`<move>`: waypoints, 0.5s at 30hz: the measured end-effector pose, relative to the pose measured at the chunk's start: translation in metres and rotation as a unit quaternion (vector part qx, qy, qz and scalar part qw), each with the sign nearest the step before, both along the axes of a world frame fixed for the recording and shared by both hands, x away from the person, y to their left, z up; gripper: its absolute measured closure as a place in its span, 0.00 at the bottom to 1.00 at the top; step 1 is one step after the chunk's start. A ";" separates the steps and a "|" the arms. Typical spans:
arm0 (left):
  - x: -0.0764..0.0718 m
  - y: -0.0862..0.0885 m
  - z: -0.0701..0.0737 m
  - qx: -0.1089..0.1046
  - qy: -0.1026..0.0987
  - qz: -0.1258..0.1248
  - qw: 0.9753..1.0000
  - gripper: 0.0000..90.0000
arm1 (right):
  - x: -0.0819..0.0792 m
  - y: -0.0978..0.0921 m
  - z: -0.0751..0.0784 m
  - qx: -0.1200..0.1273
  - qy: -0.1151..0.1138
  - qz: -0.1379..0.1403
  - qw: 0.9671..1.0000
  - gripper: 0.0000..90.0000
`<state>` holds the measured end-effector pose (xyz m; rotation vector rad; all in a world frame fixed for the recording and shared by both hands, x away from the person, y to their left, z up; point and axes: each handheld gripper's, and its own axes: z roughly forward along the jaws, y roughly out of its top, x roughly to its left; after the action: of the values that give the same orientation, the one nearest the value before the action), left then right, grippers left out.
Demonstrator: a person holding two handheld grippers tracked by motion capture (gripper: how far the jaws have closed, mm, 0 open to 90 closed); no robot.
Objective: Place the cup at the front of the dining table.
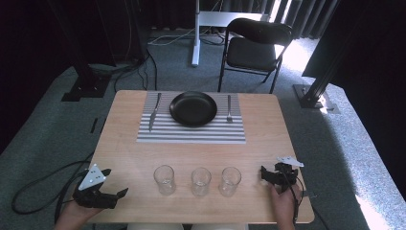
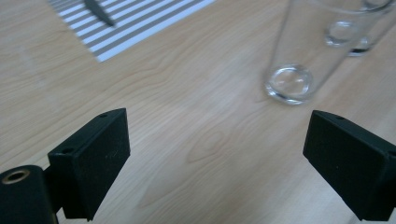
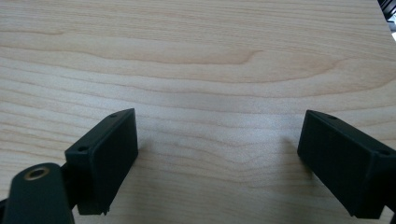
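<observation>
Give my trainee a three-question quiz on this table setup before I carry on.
1. How many glasses stand in the row at the near edge of the table?
2. True or false: the left gripper is shut on a glass.
3. Which utensil lies right of the black plate: A knife, B fork, C spoon?

Key: 1. Three: left glass, middle glass, right glass. 2. False; open and empty. 3. B, the fork.
</observation>
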<state>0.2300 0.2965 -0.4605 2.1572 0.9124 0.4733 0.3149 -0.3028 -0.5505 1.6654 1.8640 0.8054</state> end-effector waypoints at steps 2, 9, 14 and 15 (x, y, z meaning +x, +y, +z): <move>0.000 -0.010 0.005 0.007 -0.010 -0.013 1.000 0.09 | 0.000 0.000 0.000 0.000 0.000 0.000 1.000 0.13; 0.000 -0.023 0.013 0.014 -0.013 -0.037 0.999 0.09 | 0.000 0.000 0.000 0.000 0.000 0.000 1.000 0.13; -0.001 -0.028 0.020 0.005 -0.018 -0.052 0.998 0.09 | 0.000 0.000 0.000 0.000 0.000 0.000 1.000 0.13; -0.001 -0.029 0.021 0.003 -0.023 -0.053 0.998 0.09 | 0.000 0.000 0.000 0.000 0.000 0.000 1.000 0.13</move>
<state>0.2292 0.2673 -0.4390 2.1797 0.7679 0.4707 0.3149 -0.3028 -0.5506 1.6642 1.8645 0.8054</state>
